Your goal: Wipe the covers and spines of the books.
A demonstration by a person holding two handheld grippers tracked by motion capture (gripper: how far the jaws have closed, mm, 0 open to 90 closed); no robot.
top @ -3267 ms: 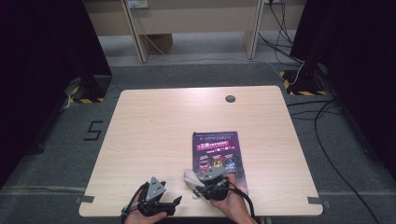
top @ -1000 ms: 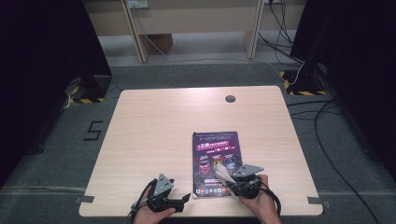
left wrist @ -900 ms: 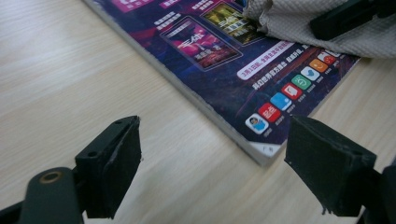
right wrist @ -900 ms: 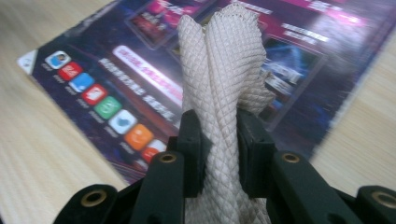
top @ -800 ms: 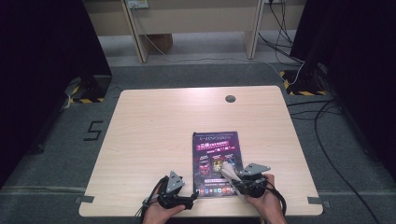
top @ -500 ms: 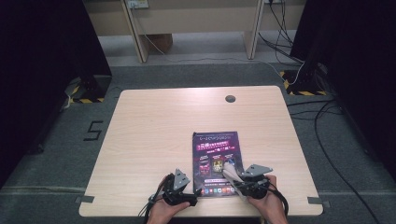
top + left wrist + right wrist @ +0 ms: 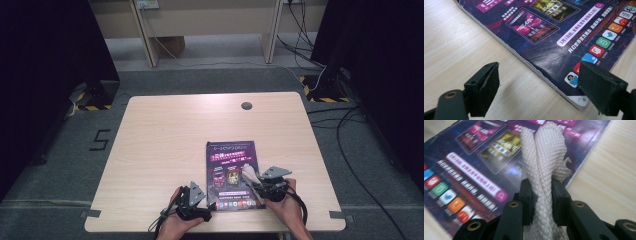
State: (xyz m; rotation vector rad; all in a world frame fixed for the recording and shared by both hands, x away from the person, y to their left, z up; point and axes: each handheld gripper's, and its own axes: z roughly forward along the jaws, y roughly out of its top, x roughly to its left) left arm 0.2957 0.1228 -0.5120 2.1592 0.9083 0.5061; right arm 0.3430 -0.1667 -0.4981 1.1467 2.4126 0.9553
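Magazine [image 7: 233, 172], one copy, lies flat on the near half of the wooden table [image 7: 170, 150], its dark purple cover facing up; the left gripper view shows a pink band of Chinese print that begins "3月1日" [image 7: 580, 22], a row of coloured app icons along the near edge, and small panels with pale Chinese titles. One white waffle-weave cloth [image 7: 544, 157] stands bunched between the jaws of the right gripper [image 7: 541, 195], which are narrowed and pressing on it from both sides above the cover's right part. In the high view that right gripper [image 7: 256, 179] sits over the magazine's lower right corner, hand behind it at the table's near edge. The left gripper [image 7: 539, 85] is held low with jaws wide apart, straddling the magazine's near left corner, one jaw over bare wood, the other over the cover. Two grippers, two hands, one round hole [image 7: 246, 105] near the far edge.
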